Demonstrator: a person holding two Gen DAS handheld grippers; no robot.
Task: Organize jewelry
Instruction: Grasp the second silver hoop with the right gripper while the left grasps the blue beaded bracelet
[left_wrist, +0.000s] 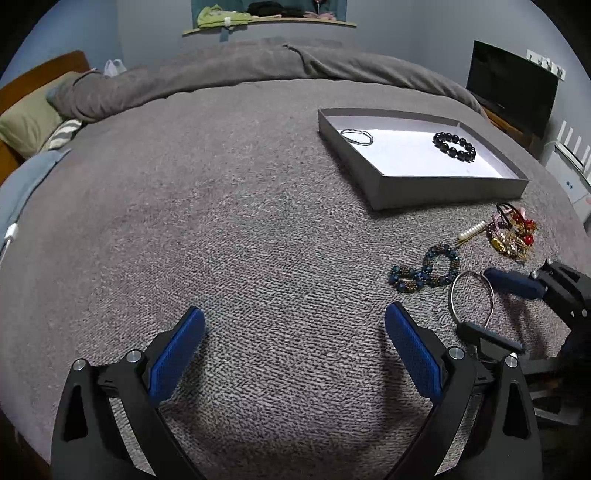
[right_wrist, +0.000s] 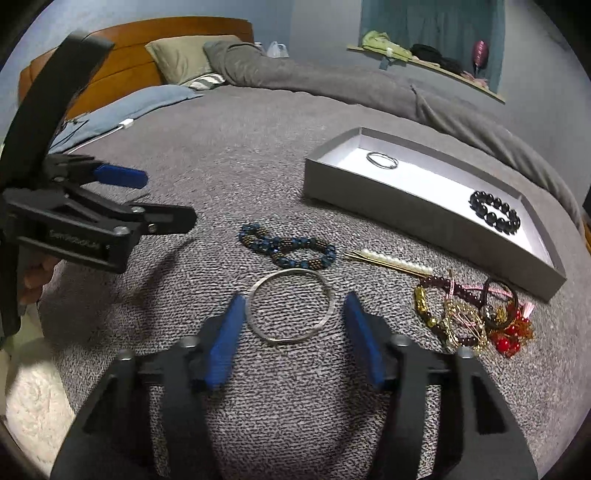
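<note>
- Straddling the silver bangle (right_wrist: 291, 307), the right gripper (right_wrist: 294, 322) has its fingers (right_wrist: 226, 341) on either side of the ring; they look to reach its rim on both sides, but whether they press on it yet I cannot tell.
- Bangle lies flat on the grey bed cover (right_wrist: 229, 155), just short of the grey tray (right_wrist: 373, 210), nearer the right gripper than the tray is.
- Being round, the bangle has no long axis; the fingers line up across its width, so the closing line runs through the hoop's middle.
- Left gripper (left_wrist: 294, 352) hangs over bare bed cover, fingers spread wide and empty, well away from the tray and farther from the bangle than the right.
- Blue beaded bracelet (right_wrist: 286, 248) lies between bangle and tray; a pearl hairpin (right_wrist: 395, 263) and a tangle of red and gold pieces (right_wrist: 476, 319) sit along the tray's near wall.
- Inside the tray: a thin ring bracelet (right_wrist: 382, 161) at the far end, a black bead bracelet (right_wrist: 494, 212) at the other.
- Judgement: right hand is placed to take the bangle; a shallow pinch could let the hoop slip free.
</note>
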